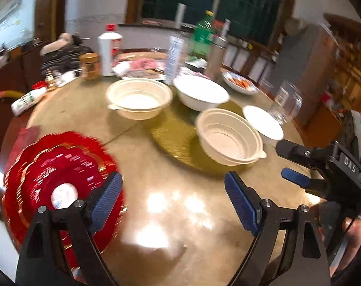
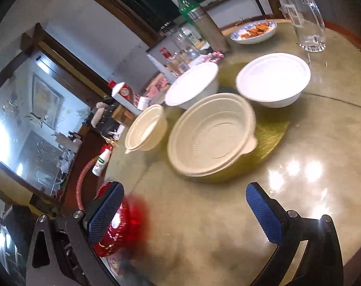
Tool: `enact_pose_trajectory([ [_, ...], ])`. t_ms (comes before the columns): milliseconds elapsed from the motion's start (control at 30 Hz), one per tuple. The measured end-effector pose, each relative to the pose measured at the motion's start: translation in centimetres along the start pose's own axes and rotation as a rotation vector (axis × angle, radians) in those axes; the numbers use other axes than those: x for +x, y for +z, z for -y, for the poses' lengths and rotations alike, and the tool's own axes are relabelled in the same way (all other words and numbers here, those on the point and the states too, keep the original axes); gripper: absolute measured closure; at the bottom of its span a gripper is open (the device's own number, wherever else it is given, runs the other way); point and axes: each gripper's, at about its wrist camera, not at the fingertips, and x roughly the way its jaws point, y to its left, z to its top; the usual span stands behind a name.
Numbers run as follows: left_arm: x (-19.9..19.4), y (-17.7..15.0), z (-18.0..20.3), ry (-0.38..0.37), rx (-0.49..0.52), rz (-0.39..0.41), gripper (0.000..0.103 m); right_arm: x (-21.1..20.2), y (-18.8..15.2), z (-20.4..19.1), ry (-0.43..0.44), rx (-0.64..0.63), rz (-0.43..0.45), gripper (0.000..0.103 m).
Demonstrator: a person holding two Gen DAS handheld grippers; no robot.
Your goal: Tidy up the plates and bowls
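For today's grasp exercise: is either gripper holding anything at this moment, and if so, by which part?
Nothing is held. The left gripper and the right gripper are both open, with only bare table between their fingers. The red plates lie beside the left one, ungripped.

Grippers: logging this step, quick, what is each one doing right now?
Left gripper: open, holding nothing, beside the red plates.
Right gripper: open, holding nothing, facing the bowls.
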Motion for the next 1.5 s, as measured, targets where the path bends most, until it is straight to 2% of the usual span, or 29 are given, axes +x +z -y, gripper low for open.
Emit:
enact_pose_trajectory([
  [133, 2.2, 1.4, 1.7, -0.002, 0.007, -0.034, 0.015, 1.0, 1.4, 2.2, -0.041, 0.038, -0.028, 0.0],
  [267, 4.5, 1.7, 1.9, -0.015, -0.073, -0.086, 0.015, 1.9, 2.5, 3.5, -0.053, 0.06, -0.051, 0.004],
  [367, 6.2, 2.1, 1.8, -0.004, -0.145, -0.109, 0.015, 2.9, 3.5, 4.2, -0.05, 0.08, -0.079, 0.013],
  [400, 6.7, 2.3, 1.8, 0.001, -0.159, -0.119, 0.015, 3.2, 3.8, 4.3, -0.055, 0.081, -0.083, 0.02],
  [533, 8.4, 2.8, 2.7, 0.018, -0.164, -0.124, 0.015, 4.2, 4.6, 4.4, -0.083, 0.082, -0.086, 0.038],
  [633, 9.4, 3.1, 3.6, 0.046, -0.151, -0.108, 0.015, 5.0, 5.2, 4.4, -0.101, 0.091, -0.074, 0.04],
  [767, 10.7, 2.9, 3.9, 0.043, -0.162, -0.112, 0.015, 6.0, 5.1, 4.8, -0.104, 0.105, -0.042, 0.042],
  [800, 10.9, 2.6, 4.0, 0.049, -0.165, -0.106, 0.015, 6.0, 4.9, 4.9, -0.102, 0.11, -0.032, 0.051],
  [833, 11.1, 2.4, 4.0, 0.058, -0.166, -0.103, 0.015, 6.3, 4.7, 5.1, -0.116, 0.11, -0.03, 0.068],
  [867, 11.2, 2.2, 4.0, 0.069, -0.161, -0.099, 0.017, 6.6, 4.6, 5.2, -0.132, 0.107, -0.041, 0.079],
  [900, 11.3, 2.0, 4.0, 0.076, -0.152, -0.089, 0.035, 6.8, 4.4, 5.2, -0.135, 0.101, -0.051, 0.086],
  [933, 11.4, 1.9, 4.1, 0.085, -0.141, -0.086, 0.065, 6.9, 4.5, 5.0, -0.139, 0.093, -0.05, 0.087],
  [967, 11.6, 1.9, 4.1, 0.078, -0.131, -0.092, 0.071, 6.8, 4.4, 4.8, -0.128, 0.081, -0.044, 0.087],
  [1000, 11.7, 1.8, 4.1, 0.072, -0.131, -0.094, 0.082, 6.7, 4.3, 4.3, -0.122, 0.061, -0.038, 0.087],
  [1033, 11.8, 1.7, 4.1, 0.068, -0.131, -0.087, 0.088, 6.6, 4.2, 4.0, -0.122, 0.046, -0.03, 0.088],
  [1133, 11.6, 1.3, 4.1, 0.081, -0.119, -0.054, 0.088, 6.7, 3.8, 3.4, -0.147, 0.006, -0.015, 0.088],
  [1500, 10.9, 1.0, 3.8, 0.08, -0.094, -0.001, 0.088, 7.0, 3.4, 3.4, -0.139, -0.023, 0.003, 0.088],
])
